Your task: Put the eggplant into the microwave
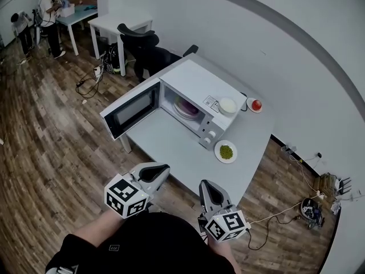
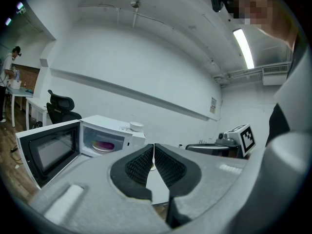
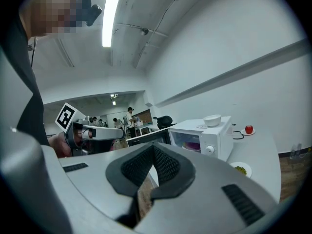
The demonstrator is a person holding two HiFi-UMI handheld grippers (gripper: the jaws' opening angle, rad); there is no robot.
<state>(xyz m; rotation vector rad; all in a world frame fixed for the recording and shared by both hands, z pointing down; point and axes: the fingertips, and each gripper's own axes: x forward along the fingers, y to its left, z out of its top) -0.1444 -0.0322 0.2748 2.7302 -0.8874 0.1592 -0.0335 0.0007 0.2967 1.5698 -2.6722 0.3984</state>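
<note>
The white microwave (image 1: 197, 90) stands on the grey table (image 1: 171, 147) with its door (image 1: 130, 108) swung open to the left. Inside, a dark purple shape, seemingly the eggplant (image 1: 187, 105), lies on a pink plate (image 2: 103, 145); the right gripper view also shows the plate (image 3: 193, 144). Both grippers hover at the table's near edge, close to the person's body and well short of the microwave. My left gripper (image 1: 162, 169) is shut with nothing between its pads. My right gripper (image 1: 206, 185) is also shut and empty.
A white bowl (image 1: 227, 105) sits on top of the microwave. To its right are a red fruit on a small dish (image 1: 256, 104) and, nearer, a plate of green bits (image 1: 226, 152). A black chair (image 1: 142, 44) stands behind the table. People work at a far table (image 1: 48, 10).
</note>
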